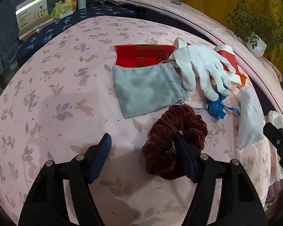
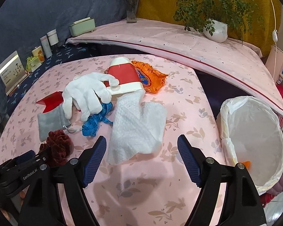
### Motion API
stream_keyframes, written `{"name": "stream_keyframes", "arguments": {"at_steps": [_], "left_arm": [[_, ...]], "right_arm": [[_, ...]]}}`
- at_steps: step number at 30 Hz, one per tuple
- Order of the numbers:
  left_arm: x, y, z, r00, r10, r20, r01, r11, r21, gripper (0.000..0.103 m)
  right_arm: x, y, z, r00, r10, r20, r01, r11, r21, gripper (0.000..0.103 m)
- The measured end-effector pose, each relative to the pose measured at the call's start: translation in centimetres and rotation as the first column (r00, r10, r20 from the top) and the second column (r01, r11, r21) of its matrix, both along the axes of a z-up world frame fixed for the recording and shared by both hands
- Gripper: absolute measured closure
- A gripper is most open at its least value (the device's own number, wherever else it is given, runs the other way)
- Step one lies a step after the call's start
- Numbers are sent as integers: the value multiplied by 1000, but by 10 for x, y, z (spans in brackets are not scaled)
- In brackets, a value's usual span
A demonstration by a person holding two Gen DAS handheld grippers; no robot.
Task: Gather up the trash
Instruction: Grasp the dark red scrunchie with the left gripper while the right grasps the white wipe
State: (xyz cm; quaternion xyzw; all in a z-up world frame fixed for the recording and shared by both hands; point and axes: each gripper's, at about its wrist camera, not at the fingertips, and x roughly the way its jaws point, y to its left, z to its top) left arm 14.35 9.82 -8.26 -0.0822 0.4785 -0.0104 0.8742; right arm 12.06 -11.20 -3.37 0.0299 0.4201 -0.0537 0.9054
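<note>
A crumpled white paper towel (image 2: 139, 126) lies on the pink rabbit-print table (image 2: 141, 188), just ahead of my open right gripper (image 2: 141, 143); it also shows in the left wrist view (image 1: 249, 118). An orange snack wrapper (image 2: 152, 77) lies behind a red and white paper cup (image 2: 124, 75). A bin with a white liner (image 2: 254, 131) stands off the table's right edge, with an orange scrap inside. My left gripper (image 1: 141, 139) is open, its right finger over a dark red scrunchie (image 1: 171, 137).
A white glove (image 1: 200, 67), a grey pouch (image 1: 145, 90), a red folded card (image 1: 143, 54) and a blue tape measure (image 1: 217, 107) lie mid-table. Boxes and jars (image 1: 66, 7) stand at the back left. A potted plant (image 2: 216, 29) stands on the back ledge.
</note>
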Motion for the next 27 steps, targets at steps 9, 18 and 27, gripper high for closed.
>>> {"name": "stream_keyframes", "arguments": {"at_steps": [9,18,27], "left_arm": [[6,-5,-1,999,-49,15,49,999,13,73],[8,-10,1,998,-65,4,65,998,-11,83],[-6,-21,23,996,-77,36,78,997,-10,85]], "right_arm": [[34,0,-26,999,-19,-48,18,1000,-13,24],[39,-3,-42,995,6,-98,-2,999,37,71],[18,-11,-3,1000,18,-18,-17,998,62,90]]}}
